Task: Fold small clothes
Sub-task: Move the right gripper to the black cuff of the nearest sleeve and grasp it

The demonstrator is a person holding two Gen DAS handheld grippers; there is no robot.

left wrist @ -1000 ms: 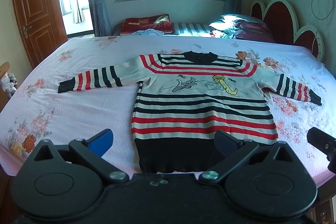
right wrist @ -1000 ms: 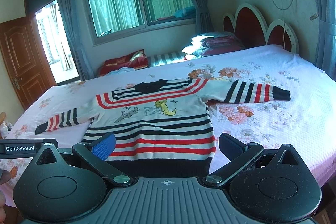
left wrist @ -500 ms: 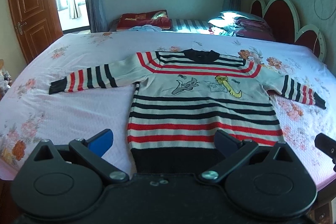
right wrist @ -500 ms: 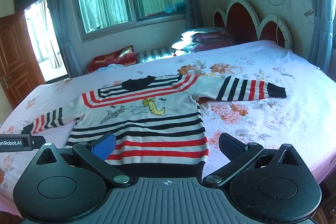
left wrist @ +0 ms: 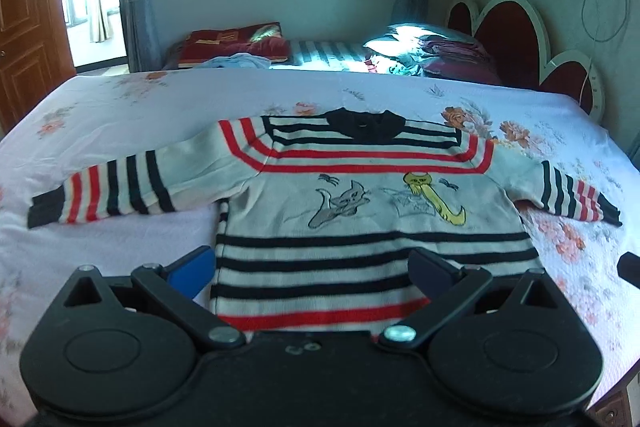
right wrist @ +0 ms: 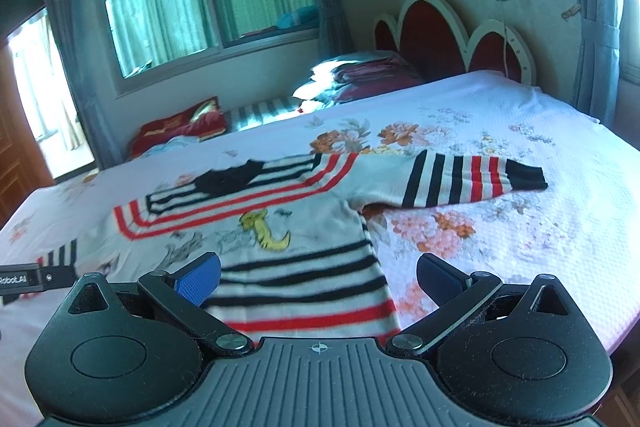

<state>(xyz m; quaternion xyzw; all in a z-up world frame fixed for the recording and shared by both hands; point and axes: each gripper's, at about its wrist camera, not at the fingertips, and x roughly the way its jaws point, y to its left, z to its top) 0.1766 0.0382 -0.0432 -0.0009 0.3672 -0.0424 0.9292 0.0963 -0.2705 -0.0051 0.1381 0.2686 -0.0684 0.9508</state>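
While the wide bed with its pale pink floral cover [left wrist: 132,107] stretches bare on both sides of the garment, a small knitted sweater with red, black and white stripes and two embroidered cats [left wrist: 360,195] lies flat on it, front up, collar toward the window, both sleeves spread outward. Its left sleeve cuff [left wrist: 44,213] ends short of the bed's left edge, with plain cover around it; the right sleeve cuff [right wrist: 524,179] rests on the flower print, well apart from the red scalloped headboard [right wrist: 436,35]. Folded bedding and pillows [left wrist: 440,51] sit along the far edge, apart from the sweater.

The left claw [left wrist: 312,267] hangs spread wide over the sweater's lower body, its blue fingertip [left wrist: 192,271] just off the left side seam, the other over the stripes, pinching nothing. The right claw [right wrist: 320,277] is likewise spread and empty, straddling the sweater's right side seam near the hem, one fingertip over the knit and one over bare cover. The hem itself is hidden behind both claw bodies.
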